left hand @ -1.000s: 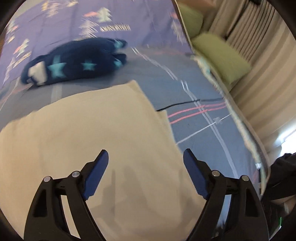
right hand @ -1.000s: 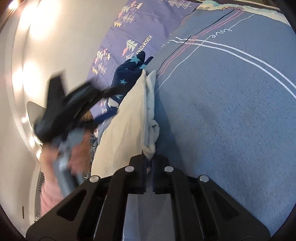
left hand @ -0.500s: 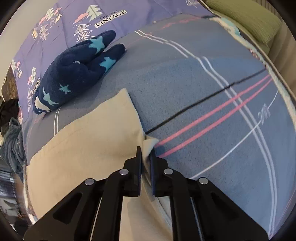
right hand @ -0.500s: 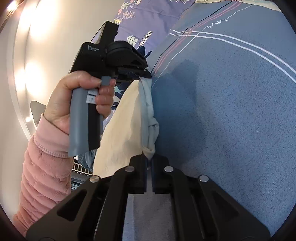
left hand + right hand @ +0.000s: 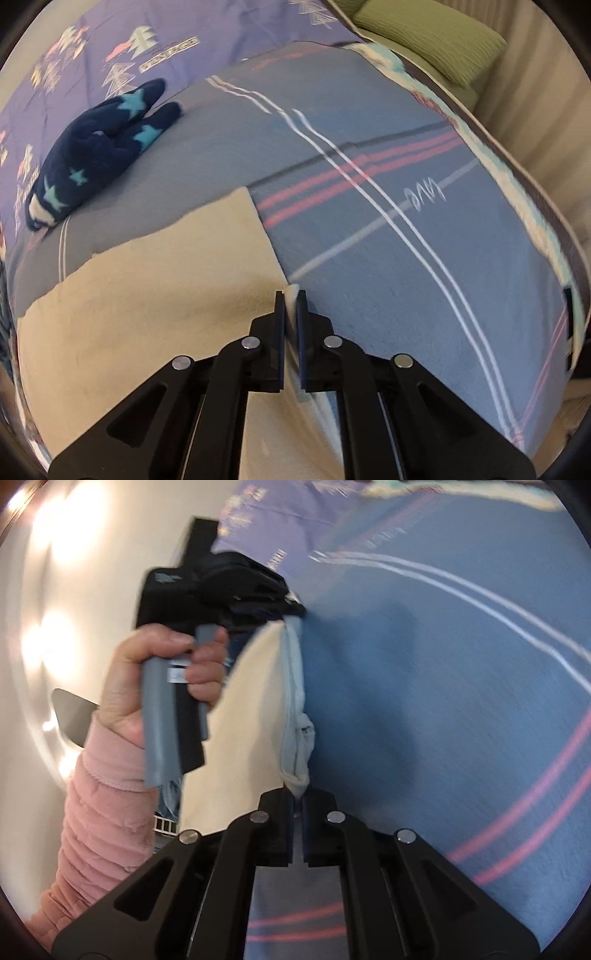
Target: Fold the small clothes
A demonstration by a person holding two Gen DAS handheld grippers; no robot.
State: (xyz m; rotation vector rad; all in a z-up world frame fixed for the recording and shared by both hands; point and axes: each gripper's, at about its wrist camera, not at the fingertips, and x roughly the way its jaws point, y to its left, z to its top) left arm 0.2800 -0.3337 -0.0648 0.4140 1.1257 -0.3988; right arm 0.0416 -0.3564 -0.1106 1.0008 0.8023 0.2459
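A cream garment [image 5: 155, 295] lies on the blue blanket [image 5: 406, 258], with a paler layer under its right edge. My left gripper [image 5: 291, 295] is shut on one corner of that edge. In the right wrist view the same cream garment [image 5: 251, 716] hangs raised off the blanket [image 5: 443, 701] between both grippers. My right gripper [image 5: 297, 794] is shut on its near corner. The left gripper [image 5: 291, 607], held by a hand in a pink sleeve, pinches the far corner.
A dark navy star-patterned garment [image 5: 96, 155] lies on the bed at the upper left. A purple printed sheet [image 5: 147, 44] lies beyond it. A green pillow [image 5: 428, 37] and curtains are at the far right. A white wall [image 5: 55, 627] is on the left.
My left gripper was open over the cream garment, then closed on its corner. Both grippers now lift that edge and carry it across the blanket. The right gripper stayed shut.
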